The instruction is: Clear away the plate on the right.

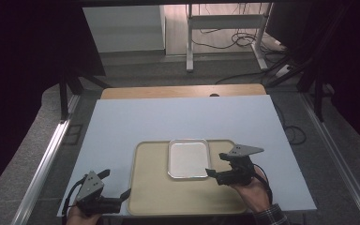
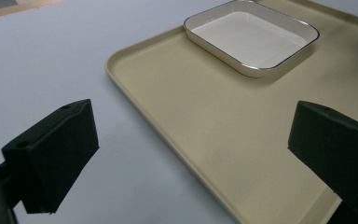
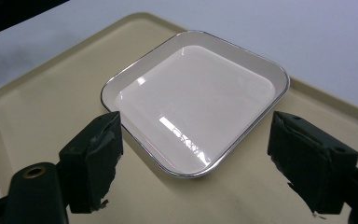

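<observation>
A pale blue worktop (image 1: 168,117) carries a beige tray (image 1: 150,192), its long axis laid left to right. A white rectangular dish (image 1: 189,158) with a dark rim is set on the tray's far middle, its slightly longer axis running toward the far edge. The left claw (image 1: 117,187) is held wide open and empty over the tray's near left edge; the right claw (image 1: 215,164), likewise wide open and empty, is held just beside the dish's near right corner.

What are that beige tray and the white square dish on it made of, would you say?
The tray looks like moulded plastic: a matte, even beige surface with a rounded raised lip and no gleam. The dish looks like glazed ceramic or porcelain, though enamel is possible: it is glossy white, throws sharp light reflections, and has a thin dark or metallic line along its rim.
</observation>
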Tool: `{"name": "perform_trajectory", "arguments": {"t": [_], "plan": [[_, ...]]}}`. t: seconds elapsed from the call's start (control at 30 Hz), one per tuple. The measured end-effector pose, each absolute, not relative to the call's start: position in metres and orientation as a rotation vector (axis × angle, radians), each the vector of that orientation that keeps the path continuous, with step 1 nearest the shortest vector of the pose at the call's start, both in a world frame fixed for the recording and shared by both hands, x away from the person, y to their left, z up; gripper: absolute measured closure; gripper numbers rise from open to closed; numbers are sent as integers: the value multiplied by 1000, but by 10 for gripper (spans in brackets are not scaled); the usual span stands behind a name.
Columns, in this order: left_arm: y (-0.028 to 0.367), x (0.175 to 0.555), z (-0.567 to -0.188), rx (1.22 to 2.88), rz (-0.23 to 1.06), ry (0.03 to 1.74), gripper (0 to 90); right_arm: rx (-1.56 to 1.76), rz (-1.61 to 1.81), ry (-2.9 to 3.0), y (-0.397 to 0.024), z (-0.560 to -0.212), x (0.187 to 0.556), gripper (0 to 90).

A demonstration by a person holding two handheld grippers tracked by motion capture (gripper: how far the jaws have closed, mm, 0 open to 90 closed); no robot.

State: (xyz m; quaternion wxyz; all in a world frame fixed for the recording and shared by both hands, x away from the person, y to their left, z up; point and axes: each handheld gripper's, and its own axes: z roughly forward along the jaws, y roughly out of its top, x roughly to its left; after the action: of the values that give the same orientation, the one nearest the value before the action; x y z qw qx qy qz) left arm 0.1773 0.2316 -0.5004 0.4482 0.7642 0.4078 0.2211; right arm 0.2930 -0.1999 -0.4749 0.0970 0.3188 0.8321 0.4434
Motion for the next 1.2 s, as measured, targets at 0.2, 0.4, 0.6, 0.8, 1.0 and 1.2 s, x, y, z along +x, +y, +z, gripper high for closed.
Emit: {"name": "perform_trajectory", "arguments": {"t": [0.2, 0.4, 0.6, 0.8, 1.0, 1.2], "plan": [[232, 177, -500, 1891, 547, 1010, 12, 936, 1304, 2460, -204, -472, 291, 153], [232, 177, -500, 1892, 547, 1009, 12, 940, 1310, 2447, -208, -470, 289, 138], [232, 177, -500, 1891, 547, 1010, 12, 953, 1314, 2433, -214, -468, 286, 113], [231, 177, -500, 1894, 548, 1009, 12, 971, 1325, 2418, -222, -467, 284, 86], [231, 177, -500, 1894, 548, 1009, 12, 987, 1349, 2412, -231, -465, 281, 71], [231, 177, -500, 1894, 549, 1010, 12, 984, 1343, 2392, -238, -465, 280, 66]]}}
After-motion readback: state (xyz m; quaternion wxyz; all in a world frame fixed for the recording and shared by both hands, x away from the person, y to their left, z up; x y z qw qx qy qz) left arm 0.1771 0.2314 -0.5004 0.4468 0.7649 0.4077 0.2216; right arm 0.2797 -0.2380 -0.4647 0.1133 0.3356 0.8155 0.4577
